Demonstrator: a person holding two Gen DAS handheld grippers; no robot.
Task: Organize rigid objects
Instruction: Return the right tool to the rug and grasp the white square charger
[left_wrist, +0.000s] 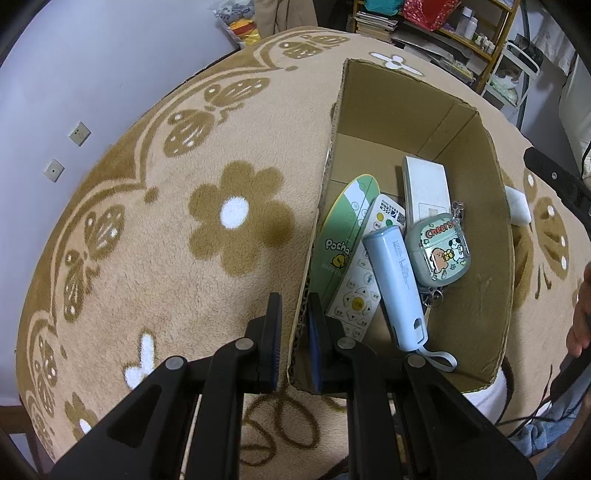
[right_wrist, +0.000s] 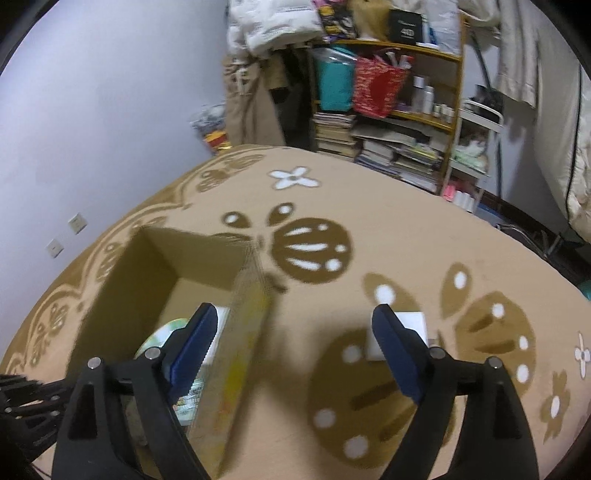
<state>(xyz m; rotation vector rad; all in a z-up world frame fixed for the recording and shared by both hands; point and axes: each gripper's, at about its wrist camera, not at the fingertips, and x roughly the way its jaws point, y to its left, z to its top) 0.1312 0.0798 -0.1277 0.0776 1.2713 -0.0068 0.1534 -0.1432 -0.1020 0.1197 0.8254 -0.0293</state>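
While the left gripper (left_wrist: 293, 343) pinches the cardboard box (left_wrist: 476, 122) wall, the right gripper (right_wrist: 295, 358) hangs wide apart and empty, a white block (right_wrist: 413, 325) on the blanket (right_wrist: 406, 229) at its one o'clock. Remotes (left_wrist: 364, 273) already lie inside the box. Reaching carelessly could clip the wall and tip the box.

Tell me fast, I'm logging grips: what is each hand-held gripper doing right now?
Left hand-held gripper: shut on the cardboard box wall.
Right hand-held gripper: open, holding nothing.
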